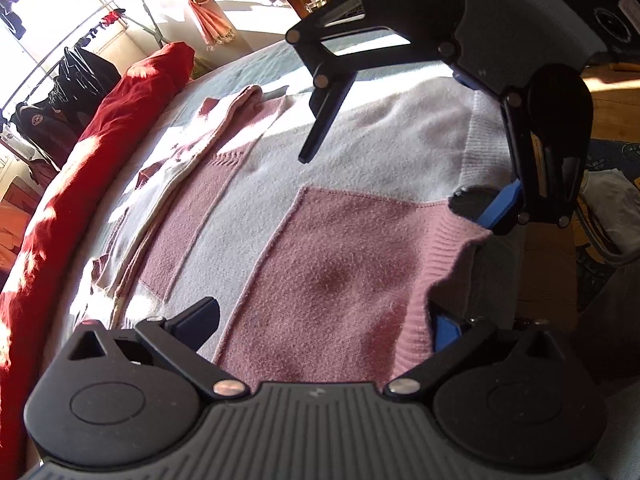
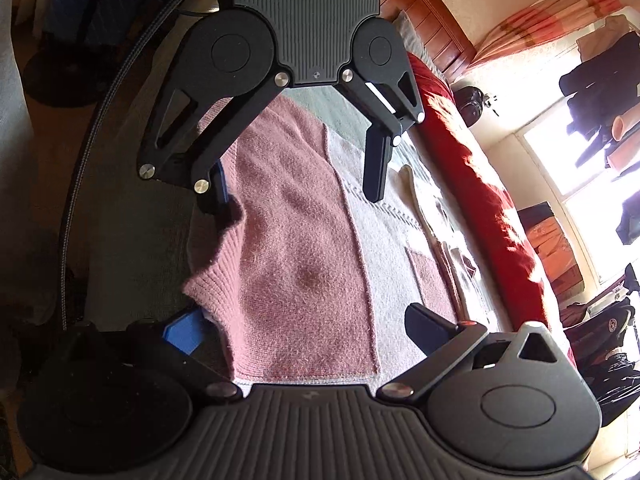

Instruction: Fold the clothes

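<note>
A pink and pale blue knitted sweater (image 1: 332,240) lies flat on a bed; it also fills the middle of the right wrist view (image 2: 304,264). My left gripper (image 1: 324,320) is open wide, its jaws on either side of the pink ribbed hem, the blue-padded finger (image 1: 444,330) at the hem's edge. My right gripper (image 2: 308,324) is open wide over the same hem from the opposite side. Each gripper shows in the other's view: the right one (image 1: 392,176) at the top, the left one (image 2: 296,188) at the top. The hem corner between them is slightly lifted.
A red blanket (image 1: 100,152) runs along the far side of the bed; it also shows in the right wrist view (image 2: 480,200). A clothes rack with dark garments (image 1: 68,80) stands by the bright window. The wooden floor (image 1: 616,108) lies beyond the bed's near edge.
</note>
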`<state>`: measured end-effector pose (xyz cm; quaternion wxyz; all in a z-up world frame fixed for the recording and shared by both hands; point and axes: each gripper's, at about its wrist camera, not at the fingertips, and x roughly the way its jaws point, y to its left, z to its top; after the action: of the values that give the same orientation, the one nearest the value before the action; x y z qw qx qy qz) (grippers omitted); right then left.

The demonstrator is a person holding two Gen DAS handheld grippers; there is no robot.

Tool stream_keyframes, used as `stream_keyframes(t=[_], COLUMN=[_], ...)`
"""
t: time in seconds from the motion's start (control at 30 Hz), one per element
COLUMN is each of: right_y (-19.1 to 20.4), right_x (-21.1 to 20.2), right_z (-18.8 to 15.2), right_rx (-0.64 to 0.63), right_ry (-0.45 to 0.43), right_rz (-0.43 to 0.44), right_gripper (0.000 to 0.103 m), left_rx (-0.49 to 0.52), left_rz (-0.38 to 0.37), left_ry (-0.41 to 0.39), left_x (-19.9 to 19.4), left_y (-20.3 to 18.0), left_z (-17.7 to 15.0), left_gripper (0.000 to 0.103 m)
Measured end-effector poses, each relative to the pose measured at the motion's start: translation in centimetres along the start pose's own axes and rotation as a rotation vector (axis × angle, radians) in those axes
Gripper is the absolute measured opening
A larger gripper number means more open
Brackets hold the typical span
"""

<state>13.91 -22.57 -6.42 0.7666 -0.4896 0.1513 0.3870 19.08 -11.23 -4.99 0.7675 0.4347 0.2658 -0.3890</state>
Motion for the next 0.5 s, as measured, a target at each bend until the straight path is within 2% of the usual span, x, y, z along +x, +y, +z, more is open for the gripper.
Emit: stream_keyframes(t=[0.2,0.33,0.5], right_y=[-0.4,-0.8,-1.5], right_x=[1.4,0.9,-0.5], right_z=[0.8,0.9,1.1], right_rx=[0.024,0.017,0.024], right_ry=[0.005,-0.014,-0.039], right_rz=[-0.088,-0.141,-0.214], right_gripper=[0.103,0.103,0.103], left_rx=[-0.001,0.018,0.047], left_rz=[-0.025,-0.054,-0.018], left_ry=[-0.005,-0.015,0.005], left_x=[-0.9,-1.2,-0.2], left_y=[0.0,-0.7,-1.4], left_z=[-0.1,-0.2,-0.7], left_gripper=[0.102,0.102,0.102])
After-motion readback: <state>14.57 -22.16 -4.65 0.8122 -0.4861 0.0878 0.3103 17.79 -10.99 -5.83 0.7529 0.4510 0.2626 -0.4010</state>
